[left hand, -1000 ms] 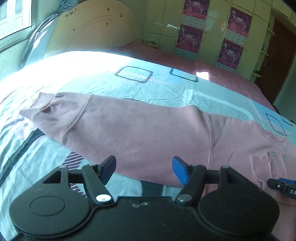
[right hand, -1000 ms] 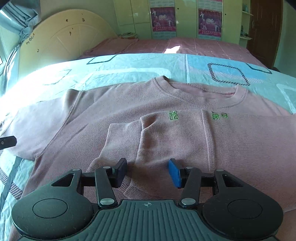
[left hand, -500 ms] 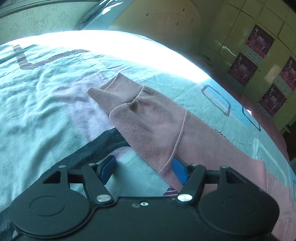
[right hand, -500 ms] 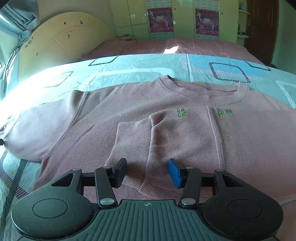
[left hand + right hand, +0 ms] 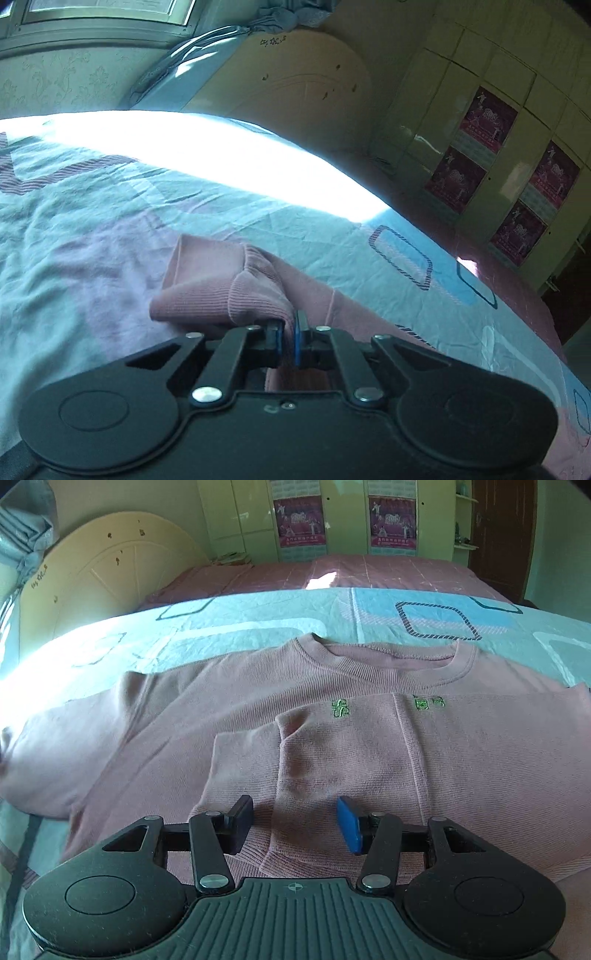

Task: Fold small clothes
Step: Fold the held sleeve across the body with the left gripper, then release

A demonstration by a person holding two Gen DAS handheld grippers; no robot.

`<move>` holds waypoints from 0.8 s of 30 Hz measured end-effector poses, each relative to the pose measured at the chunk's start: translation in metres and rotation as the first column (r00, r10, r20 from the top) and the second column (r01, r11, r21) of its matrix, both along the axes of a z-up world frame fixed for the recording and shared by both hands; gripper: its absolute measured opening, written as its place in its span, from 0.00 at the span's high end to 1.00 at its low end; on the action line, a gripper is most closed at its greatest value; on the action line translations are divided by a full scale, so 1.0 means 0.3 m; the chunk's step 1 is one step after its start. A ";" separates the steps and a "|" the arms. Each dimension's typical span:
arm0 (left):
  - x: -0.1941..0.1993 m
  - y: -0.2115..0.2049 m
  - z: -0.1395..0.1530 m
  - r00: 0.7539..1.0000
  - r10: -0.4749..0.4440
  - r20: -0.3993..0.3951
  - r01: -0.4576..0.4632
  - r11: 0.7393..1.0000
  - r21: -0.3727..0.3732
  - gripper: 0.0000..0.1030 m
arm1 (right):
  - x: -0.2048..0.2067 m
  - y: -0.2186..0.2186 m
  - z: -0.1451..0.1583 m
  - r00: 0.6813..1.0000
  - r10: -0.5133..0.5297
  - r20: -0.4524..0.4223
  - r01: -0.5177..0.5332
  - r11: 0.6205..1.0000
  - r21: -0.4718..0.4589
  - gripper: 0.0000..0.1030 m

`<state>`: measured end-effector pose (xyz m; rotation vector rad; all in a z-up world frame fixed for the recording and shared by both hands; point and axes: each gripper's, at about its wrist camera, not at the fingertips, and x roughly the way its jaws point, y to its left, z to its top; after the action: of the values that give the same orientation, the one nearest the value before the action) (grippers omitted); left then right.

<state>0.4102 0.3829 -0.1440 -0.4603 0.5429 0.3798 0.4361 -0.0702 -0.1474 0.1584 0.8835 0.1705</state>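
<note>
Evidently readying the second sleeve fold, the left gripper (image 5: 287, 334) pinches the ribbed cuff of the pink knit sweater (image 5: 332, 738) spread on the patterned turquoise bedsheet (image 5: 258, 616), while the right gripper (image 5: 295, 821) hovers open-jawed above its already-folded sleeve.

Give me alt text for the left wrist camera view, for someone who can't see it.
The left gripper is shut on the ribbed cuff of a pink sweater's sleeve, bunching it above a light blue patterned bedsheet. Behind are a cream headboard and cupboards with magenta posters.
</note>
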 end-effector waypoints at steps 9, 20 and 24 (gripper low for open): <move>0.062 -0.651 0.212 0.848 -0.518 0.111 0.508 0.854 0.111 0.95 | -0.038 -0.189 0.063 0.997 -0.075 0.037 0.071 0.994 0.081 0.52; 0.045 -1.329 -0.049 0.591 -0.799 -0.115 0.805 0.575 0.144 0.88 | -0.132 -0.485 0.102 0.990 -0.138 0.040 0.130 0.980 0.153 0.51; -0.004 -1.346 -0.079 0.572 -0.799 -0.186 0.820 0.547 0.171 0.63 | -0.133 -0.502 0.110 0.993 -0.114 0.041 0.105 0.978 0.182 0.51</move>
<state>0.4089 -0.0207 -0.1678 0.0894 0.7270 -0.4542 0.3963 -0.2208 -0.1145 0.3691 0.8052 0.1511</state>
